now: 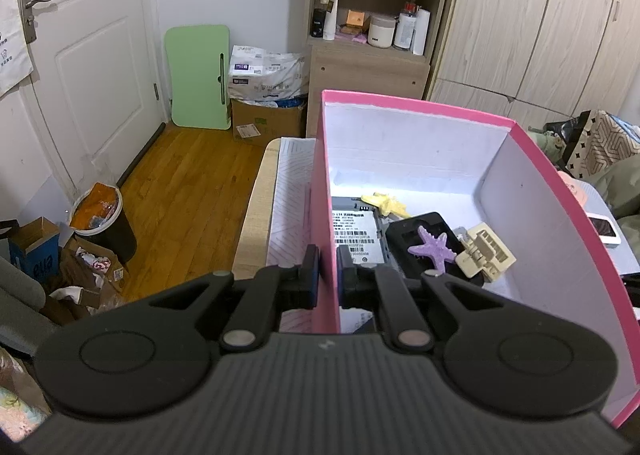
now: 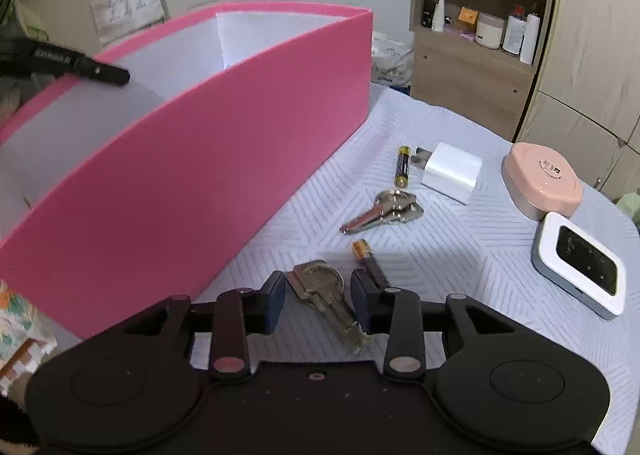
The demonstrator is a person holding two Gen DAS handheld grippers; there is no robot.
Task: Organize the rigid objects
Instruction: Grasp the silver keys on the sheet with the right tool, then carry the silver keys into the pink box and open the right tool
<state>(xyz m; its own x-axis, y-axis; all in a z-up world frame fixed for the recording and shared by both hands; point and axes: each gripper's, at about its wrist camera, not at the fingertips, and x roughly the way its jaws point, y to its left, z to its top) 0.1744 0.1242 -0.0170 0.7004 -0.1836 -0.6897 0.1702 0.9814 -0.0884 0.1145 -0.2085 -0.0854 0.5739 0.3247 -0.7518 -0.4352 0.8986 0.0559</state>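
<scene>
My left gripper (image 1: 329, 275) is shut on the near side wall of the pink box (image 1: 400, 103), one finger outside and one inside. The box holds a yellow starfish (image 1: 386, 205), a purple starfish (image 1: 434, 249), a beige clip (image 1: 486, 255), a black device (image 1: 424, 231) and a grey labelled device (image 1: 356, 231). My right gripper (image 2: 319, 303) is open and low over the white cloth. A bunch of keys (image 2: 320, 281) lies between its fingers, untouched by the pads. A battery (image 2: 370, 261) rests by the right finger, beside the pink box (image 2: 200, 159).
On the cloth further out lie a second set of keys (image 2: 384, 211), another battery (image 2: 403, 166), a white charger (image 2: 450, 171), a pink round case (image 2: 542, 185) and a white pocket router (image 2: 580, 263). A shelf unit (image 1: 372, 15) and wardrobe stand behind.
</scene>
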